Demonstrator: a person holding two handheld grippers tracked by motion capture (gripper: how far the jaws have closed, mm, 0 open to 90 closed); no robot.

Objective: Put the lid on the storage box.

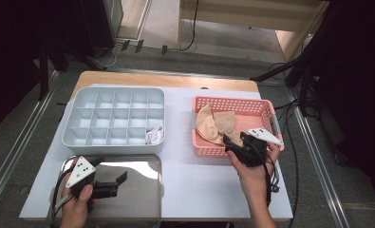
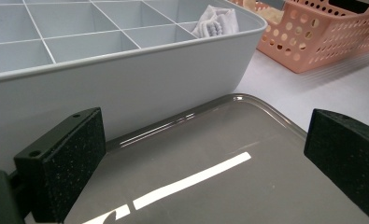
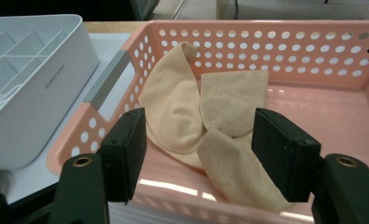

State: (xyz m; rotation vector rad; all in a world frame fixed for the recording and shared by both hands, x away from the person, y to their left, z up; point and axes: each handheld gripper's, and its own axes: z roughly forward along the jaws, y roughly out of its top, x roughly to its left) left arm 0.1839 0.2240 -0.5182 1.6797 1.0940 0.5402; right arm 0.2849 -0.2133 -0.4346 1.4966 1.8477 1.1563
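Observation:
Several beige socks [image 1: 213, 124] lie in a pink perforated basket [image 1: 266, 107] at the right. My right gripper [image 1: 229, 144] hovers at the basket's near rim, jaws open and apart from the cloth. In the right gripper view the beige socks [image 3: 182, 107] lie just beyond and below my right gripper [image 3: 201, 154], inside the basket [image 3: 266, 28]. My left gripper [image 1: 117, 185] is open over a shiny steel tray [image 1: 133, 190] at the front left, with nothing between its jaws. The left gripper view has my left gripper [image 2: 205, 168] above the tray [image 2: 247, 135].
A grey divided organizer [image 1: 114, 118] stands behind the tray, with a white rolled sock [image 1: 154, 134] in its near right compartment. The left gripper view shows its wall [image 2: 126, 88], the white sock [image 2: 217, 23] and the basket [image 2: 313, 42]. All rest on a white mat [image 1: 190, 175].

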